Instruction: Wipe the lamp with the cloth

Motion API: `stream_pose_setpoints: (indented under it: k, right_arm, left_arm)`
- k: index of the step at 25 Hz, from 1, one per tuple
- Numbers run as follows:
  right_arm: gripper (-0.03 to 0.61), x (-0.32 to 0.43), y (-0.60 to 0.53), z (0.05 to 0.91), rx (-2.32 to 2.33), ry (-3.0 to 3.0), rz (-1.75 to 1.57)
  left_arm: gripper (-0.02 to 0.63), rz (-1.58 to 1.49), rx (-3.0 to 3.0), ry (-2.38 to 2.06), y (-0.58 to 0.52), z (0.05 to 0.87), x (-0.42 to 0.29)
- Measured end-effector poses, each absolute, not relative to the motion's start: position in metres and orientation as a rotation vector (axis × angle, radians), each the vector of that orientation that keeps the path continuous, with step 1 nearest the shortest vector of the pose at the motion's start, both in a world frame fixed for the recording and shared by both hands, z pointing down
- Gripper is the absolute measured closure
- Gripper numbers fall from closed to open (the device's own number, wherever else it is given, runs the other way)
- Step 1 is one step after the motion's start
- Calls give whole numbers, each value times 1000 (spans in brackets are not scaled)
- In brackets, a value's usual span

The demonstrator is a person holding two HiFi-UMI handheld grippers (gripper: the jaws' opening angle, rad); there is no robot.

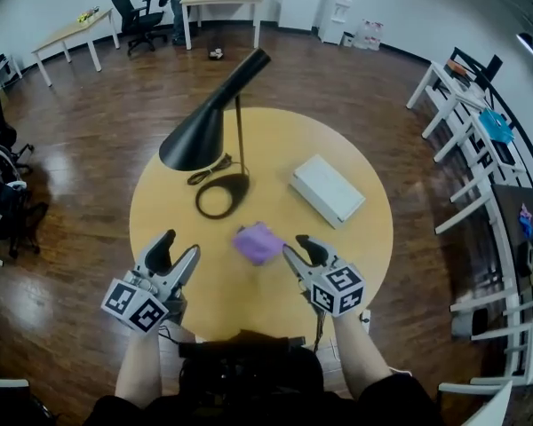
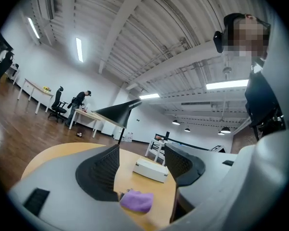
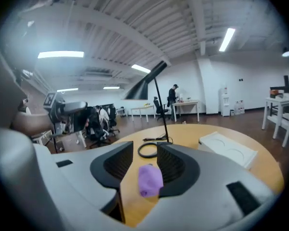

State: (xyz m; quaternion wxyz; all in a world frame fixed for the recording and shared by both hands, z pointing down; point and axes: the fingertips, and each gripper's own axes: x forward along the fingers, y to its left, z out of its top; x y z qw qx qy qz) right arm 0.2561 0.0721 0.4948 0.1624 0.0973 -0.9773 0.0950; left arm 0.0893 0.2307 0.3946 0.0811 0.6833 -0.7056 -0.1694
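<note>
On the round table (image 1: pixel 160 207) the black lamp (image 1: pixel 200 131) stands with nothing touching it, so no wiping is under way; whether it is still to come or already finished, I cannot tell. On the person's side of the lamp, the left gripper (image 1: pixel 181 243) and right gripper (image 1: pixel 295 245) both gape empty. The purple cloth (image 1: pixel 258 242) lies loose just in front of the lamp's ring base.

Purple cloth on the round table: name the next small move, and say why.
Probably ease the right gripper forward and down onto the crumpled purple cloth and close on it. The cloth lies loose on the round wooden table ahead of its open, empty jaws, and the black cone-shaded lamp stands untouched.
</note>
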Motion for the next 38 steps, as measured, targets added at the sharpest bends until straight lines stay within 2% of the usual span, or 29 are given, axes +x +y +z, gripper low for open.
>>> stream_pose_setpoints:
  k: [1,4,5,6,7,9,12,21,30,38]
  right_arm:
    - [421,260,73,483,315,-2824,281]
    - [503,277,79,452,461,-2935,314]
    - [525,283,82,446,515,-2966,333]
    - [557,288,85,441,566,-2988,353]
    - [574,293,88,439,613,-3001,369]
    - [574,302,92,437,702,-3003,394]
    - [575,316,93,432,826,-2997,397]
    - [577,355,86,437,1033,-2981,505]
    - [577,320,84,426,927,-3023,496]
    - [577,320,85,431,907,-3012,504]
  left_arm:
    - [333,-510,2051,-2093,232,396,87]
    - [381,-484,2089,-2074,240,395,76]
    - [414,-479,2101,-2079,244,393,70]
    - [482,-483,2109,-2086,250,391,64]
    - [508,-494,2113,-2092,256,389,58]
    - [584,-508,2114,-2107,270,389,49]
    - [614,-497,2103,-2138,283,394,41]
    - [614,-521,2056,-2174,300,405,26]
    - [614,-537,1982,-2272,318,405,12]
    - [614,-571,1938,-2297,319,410,8]
